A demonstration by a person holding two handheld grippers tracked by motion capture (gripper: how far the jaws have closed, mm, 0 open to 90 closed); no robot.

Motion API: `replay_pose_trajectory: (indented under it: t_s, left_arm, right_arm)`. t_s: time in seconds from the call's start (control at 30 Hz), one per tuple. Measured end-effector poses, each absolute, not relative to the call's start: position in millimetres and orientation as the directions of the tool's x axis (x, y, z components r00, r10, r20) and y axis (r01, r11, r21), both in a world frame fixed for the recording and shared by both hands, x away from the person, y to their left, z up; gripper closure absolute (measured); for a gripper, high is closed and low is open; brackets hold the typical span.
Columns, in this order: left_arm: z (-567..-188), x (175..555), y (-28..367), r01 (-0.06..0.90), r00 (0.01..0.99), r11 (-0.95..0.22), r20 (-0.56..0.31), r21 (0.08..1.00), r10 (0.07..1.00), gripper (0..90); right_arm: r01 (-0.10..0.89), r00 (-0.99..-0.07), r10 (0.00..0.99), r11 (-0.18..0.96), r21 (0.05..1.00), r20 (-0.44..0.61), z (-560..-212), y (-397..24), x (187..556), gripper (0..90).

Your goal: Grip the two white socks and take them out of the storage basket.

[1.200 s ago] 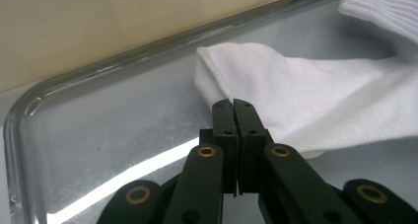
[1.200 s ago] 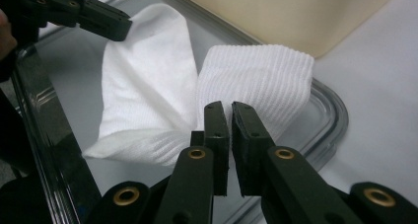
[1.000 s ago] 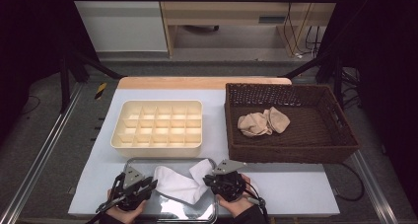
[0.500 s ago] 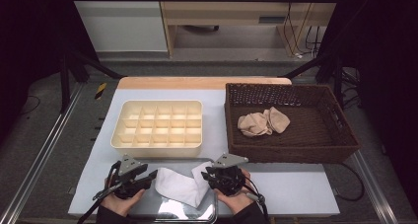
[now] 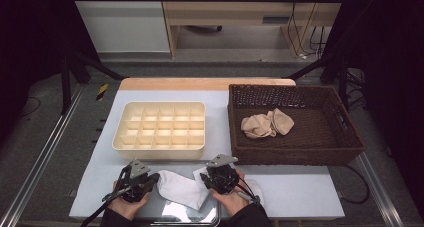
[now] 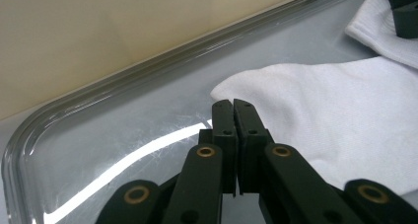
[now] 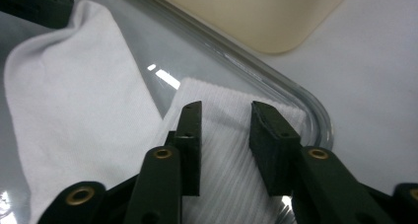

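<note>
Right gripper view: white sock (image 7: 231,150) lies under the parted right gripper (image 7: 226,113).

White ribbed sock (image 5: 182,189), cream divided box (image 5: 161,129), dark brown wicker basket (image 5: 350,147) holding seemingly beige cloth (image 5: 267,123).

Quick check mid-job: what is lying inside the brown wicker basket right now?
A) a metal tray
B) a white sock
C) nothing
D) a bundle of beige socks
D: the high view shows a bundle of beige socks lying on the floor of the wicker basket.

A lab: metal-railed rig table (image 5: 300,197), dark curtains, trailing cables (image 5: 305,22).
</note>
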State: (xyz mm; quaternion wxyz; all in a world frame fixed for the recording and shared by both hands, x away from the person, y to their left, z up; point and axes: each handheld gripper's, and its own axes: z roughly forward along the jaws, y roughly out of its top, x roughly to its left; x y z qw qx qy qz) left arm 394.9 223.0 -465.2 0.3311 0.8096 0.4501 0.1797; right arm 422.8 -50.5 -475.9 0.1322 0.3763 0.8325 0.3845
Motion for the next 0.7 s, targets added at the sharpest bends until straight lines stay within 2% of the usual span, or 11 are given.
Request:
replay_pose_trajectory:
  t_s: [0.2, 0.33, 0.7]
  left_arm:
    - [-466.0, 393.6, 224.5, 0.614, 0.525, -0.366, -0.015, 0.699, 0.851, 88.6]
    - [-465.5, 393.5, 226.6, 0.615, 0.519, -0.36, -0.017, 0.702, 0.854, 89.0]
    - [-460.7, 391.6, 248.0, 0.621, 0.465, -0.302, -0.03, 0.723, 0.885, 89.3]
  right_arm:
    - [0.521, -0.688, 0.723, 0.441, 0.73, 0.054, -475.4, -51.1, 422.1, 85.3]
    - [0.523, -0.696, 0.715, 0.438, 0.731, 0.069, -472.1, -53.8, 421.4, 86.7]
    - [0.45, -0.737, 0.666, 0.357, 0.818, 0.114, -437.5, -84.3, 404.8, 89.5]
